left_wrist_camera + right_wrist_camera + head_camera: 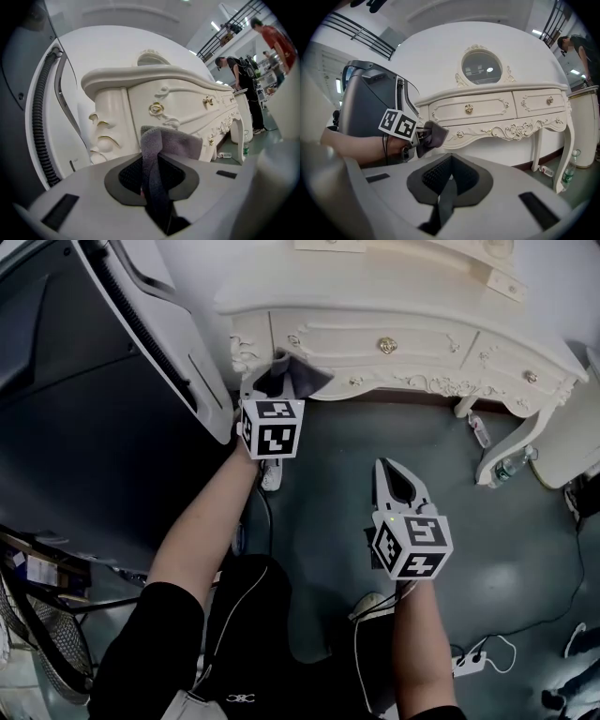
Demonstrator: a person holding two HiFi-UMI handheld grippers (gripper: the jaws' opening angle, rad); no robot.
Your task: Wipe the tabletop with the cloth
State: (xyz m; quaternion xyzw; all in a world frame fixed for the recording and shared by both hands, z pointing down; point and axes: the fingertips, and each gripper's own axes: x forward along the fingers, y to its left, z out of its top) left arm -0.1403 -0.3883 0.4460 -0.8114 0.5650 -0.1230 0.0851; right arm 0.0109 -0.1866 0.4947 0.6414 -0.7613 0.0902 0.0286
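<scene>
Left tool (272, 395): clenched on the cloth, both jaws pressed against the fabric, as its own view shows (152, 173).
Cloth (292, 378): grey and fleecy. It is pinched between the left tool's jaws and bunches out past their tips (164, 143). From the right tool's view it hangs just ahead of the left tool (432, 135). It is close to the desk's front left corner; whether it touches the desk cannot be told.
Right tool (394, 472): clenched with nothing between the jaws, the dark pads meeting (447, 180). It is held to the right of the left tool and further back from the desk, pointing toward it.
Desk (375, 296): cream with carved trim and gold knobs, ahead of both tools. Its top edge sits above the left tool's tips (140, 77).
Bottle (511, 465): on the floor ahead and to the right of the right tool, beside the desk's right leg.
Mirror (482, 68): oval, above the desk top, straight ahead of the right tool.
</scene>
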